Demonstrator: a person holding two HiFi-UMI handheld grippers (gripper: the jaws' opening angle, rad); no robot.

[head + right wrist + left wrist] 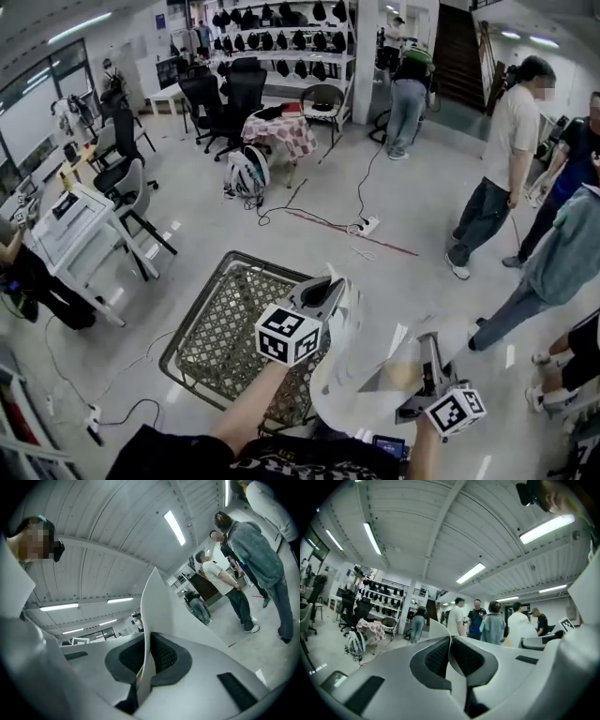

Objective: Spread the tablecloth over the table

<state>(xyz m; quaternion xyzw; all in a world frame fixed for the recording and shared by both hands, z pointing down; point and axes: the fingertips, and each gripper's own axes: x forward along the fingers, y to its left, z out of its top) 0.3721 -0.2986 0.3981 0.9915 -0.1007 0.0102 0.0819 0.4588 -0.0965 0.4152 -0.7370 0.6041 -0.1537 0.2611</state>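
Both my tongs are clenched on the white fabric tablecloth point(354, 373), bunched in the air between left gripper point(325, 291) and right gripper point(428, 345), just right of the dark wire-mesh table point(217, 330); I should draw its edges well apart before lowering

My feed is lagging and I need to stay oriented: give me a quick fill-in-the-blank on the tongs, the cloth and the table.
1. The left tongs are shut on the ____ tablecloth.
2. The right tongs are ____ on the tablecloth too.
3. In the head view the tablecloth hangs by the ____ edge of the table.

Missing words: white; shut; right
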